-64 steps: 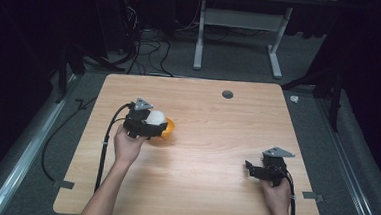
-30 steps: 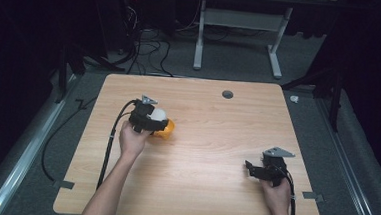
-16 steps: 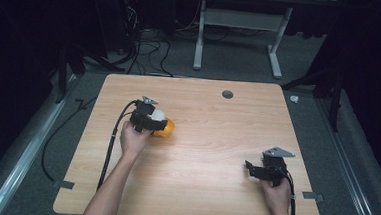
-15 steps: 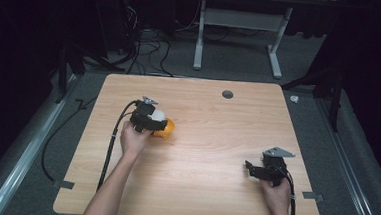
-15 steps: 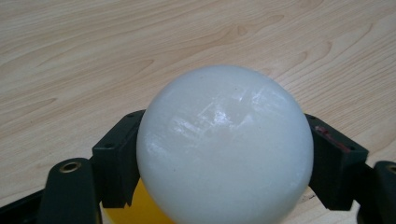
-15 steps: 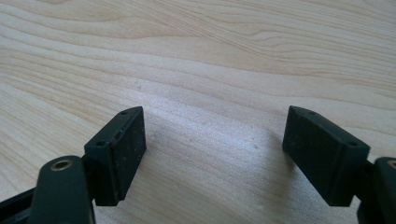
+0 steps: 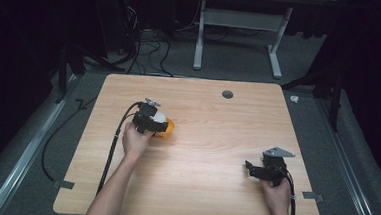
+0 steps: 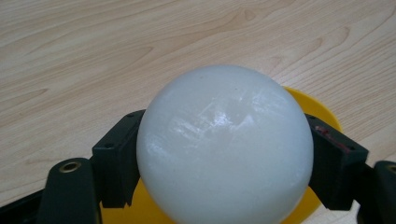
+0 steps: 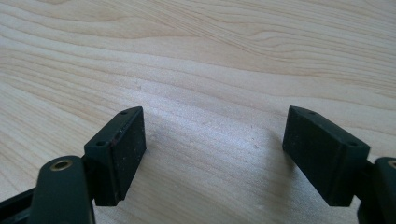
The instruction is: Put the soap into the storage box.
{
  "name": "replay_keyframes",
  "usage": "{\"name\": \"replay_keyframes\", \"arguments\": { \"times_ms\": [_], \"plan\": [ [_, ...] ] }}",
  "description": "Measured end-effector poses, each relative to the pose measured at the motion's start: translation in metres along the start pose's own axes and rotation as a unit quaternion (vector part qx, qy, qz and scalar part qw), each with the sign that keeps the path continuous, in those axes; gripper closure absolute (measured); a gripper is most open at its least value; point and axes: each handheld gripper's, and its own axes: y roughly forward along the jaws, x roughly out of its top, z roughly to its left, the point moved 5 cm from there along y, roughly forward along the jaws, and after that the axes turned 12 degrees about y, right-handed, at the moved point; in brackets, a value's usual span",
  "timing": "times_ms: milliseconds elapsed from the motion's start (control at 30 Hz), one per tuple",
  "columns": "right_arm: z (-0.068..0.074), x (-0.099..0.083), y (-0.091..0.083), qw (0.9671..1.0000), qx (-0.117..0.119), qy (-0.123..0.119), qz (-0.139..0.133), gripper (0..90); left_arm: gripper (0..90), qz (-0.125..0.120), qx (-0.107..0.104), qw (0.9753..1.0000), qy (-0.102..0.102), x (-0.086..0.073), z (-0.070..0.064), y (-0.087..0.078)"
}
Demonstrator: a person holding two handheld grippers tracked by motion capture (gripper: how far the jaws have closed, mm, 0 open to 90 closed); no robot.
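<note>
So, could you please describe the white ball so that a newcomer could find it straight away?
On the wooden table, look at its left half, where the left gripper sits. The white ball is clamped between its black jaws, just above a yellow dish. It is smooth, glossy and round.

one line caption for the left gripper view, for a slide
Left tool clamps a white ball over a yellow dish on the wooden table.

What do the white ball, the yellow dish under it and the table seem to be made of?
White ball: probably smooth plastic, milky and slightly glossy, with soft highlights and faint scuffs.
Yellow dish: likely plastic, an even bright colour with a thin rim.
Table: pale wood or wood-look laminate, matte, with visible grain lines.
</note>
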Motion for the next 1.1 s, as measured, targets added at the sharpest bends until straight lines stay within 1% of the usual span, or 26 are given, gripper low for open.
{"name": "replay_keyframes", "arguments": {
  "times_ms": [233, 433, 600, 633, 733, 867, 967, 1100],
  "plan": [
    [0.0, 0.0, 0.0, 1.0, 0.0, 0.0, 0.0, 22.2, 24.2, 0.009, 0.002, 1.0, 0.001, -0.002, -0.001, 0.004],
    [0.0, 0.0, 0.0, 1.0, 0.0, 0.001, 0.0, 22.3, 24.2, 0.015, -0.002, 0.9999, -0.004, -0.006, -0.001, 0.008],
    [0.0, 0.0, 0.0, 1.0, 0.0, 0.0, 0.0, 22.2, 24.2, 0.018, -0.001, 0.9998, -0.009, -0.011, -0.003, 0.011],
    [0.0, 0.0, 0.0, 1.0, 0.0, 0.0, 0.0, 22.2, 24.2, 0.02, -0.001, 0.9998, -0.006, -0.012, -0.002, 0.011],
    [0.0, 0.0, 0.0, 1.0, 0.0, 0.0, 0.0, 22.2, 24.1, 0.018, 0.002, 0.9998, -0.007, -0.013, -0.003, 0.011],
    [0.0, 0.0, 0.0, 1.0, 0.0, -0.001, 0.0, 22.2, 23.9, 0.01, 0.005, 0.9999, -0.005, -0.012, -0.003, 0.008],
    [0.0, 0.0, 0.0, 1.0, 0.0, -0.001, 0.0, 22.2, 23.9, -0.006, 0.011, 0.9999, -0.001, -0.008, -0.003, 0.001],
    [0.0, 0.0, 0.0, 1.0, 0.0, -0.001, 0.0, 22.3, 23.4, -0.026, 0.012, 0.9996, -0.006, -0.005, 0.0, -0.007]
  ]
}}
